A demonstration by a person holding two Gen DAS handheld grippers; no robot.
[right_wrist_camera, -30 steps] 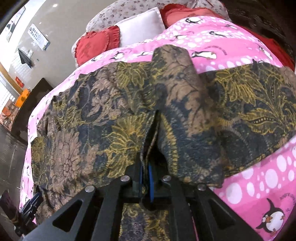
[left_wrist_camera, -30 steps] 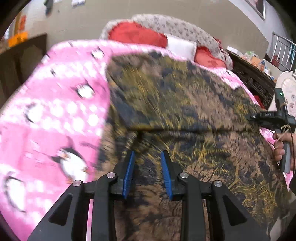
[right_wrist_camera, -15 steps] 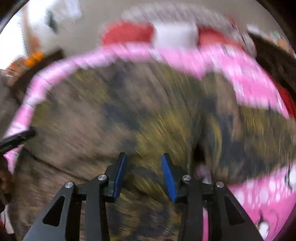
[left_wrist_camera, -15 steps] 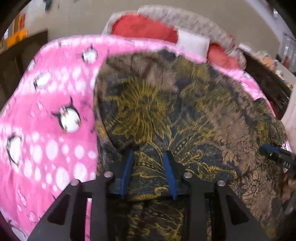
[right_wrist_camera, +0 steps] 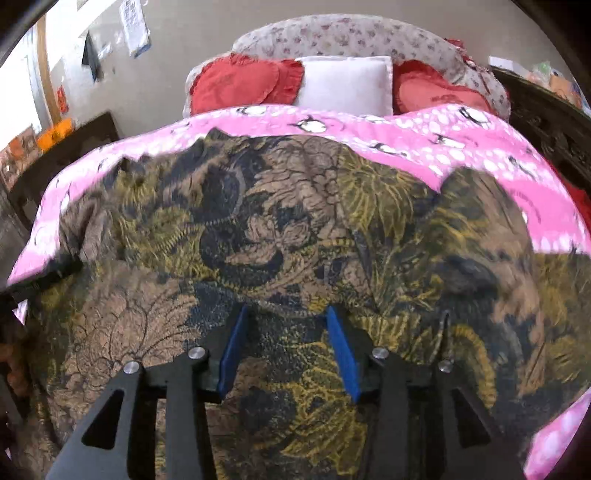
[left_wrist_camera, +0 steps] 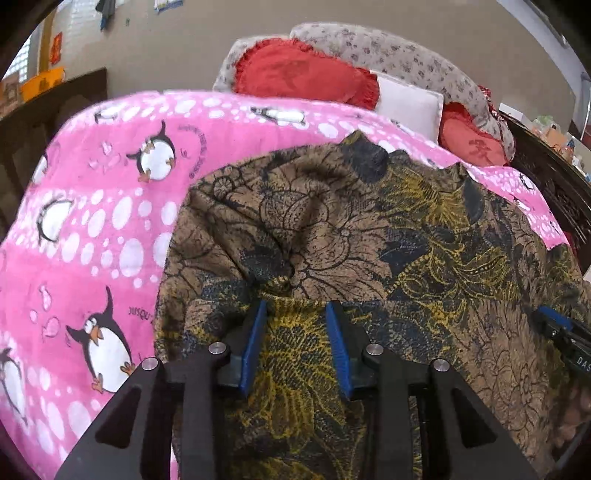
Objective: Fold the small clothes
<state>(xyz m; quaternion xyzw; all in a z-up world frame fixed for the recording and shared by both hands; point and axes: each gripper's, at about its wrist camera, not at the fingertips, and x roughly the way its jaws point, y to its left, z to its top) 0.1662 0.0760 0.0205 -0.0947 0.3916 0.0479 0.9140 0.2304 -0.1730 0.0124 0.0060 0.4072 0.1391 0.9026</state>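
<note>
Pink fleece printed with penguins and white spots fills the left of your view: the pink penguin blanket (left_wrist_camera: 92, 236) covers the bed, and on it lies the brown, black and mustard floral-print garment (left_wrist_camera: 369, 240), spread wide and rumpled, its far edge folded over toward you in a thick ridge.

Your left gripper (left_wrist_camera: 297, 343) hovers low over the near part of the garment, its blue-padded fingers (left_wrist_camera: 253, 347) spread apart with only printed cloth showing between them; nothing is pinched. The fingertips sit just at the folded ridge. At the far right edge of the left wrist view, the tip of your right gripper (left_wrist_camera: 557, 332) shows above the same cloth.

From the right wrist view, your right gripper (right_wrist_camera: 290, 347) is likewise held with its jaws apart over the garment (right_wrist_camera: 295, 229), holding nothing, fingertips just short of the fold line. The black tip of your left gripper (right_wrist_camera: 40, 280) pokes in at the left edge, near the garment's border on the blanket (right_wrist_camera: 480, 147).

Beyond the blanket, two red frilled cushions (right_wrist_camera: 240, 85) flank a white square pillow (right_wrist_camera: 345, 83) against a grey floral headboard cushion (right_wrist_camera: 351, 33). Dark wooden furniture (right_wrist_camera: 546, 110) stands to the right of the bed.
</note>
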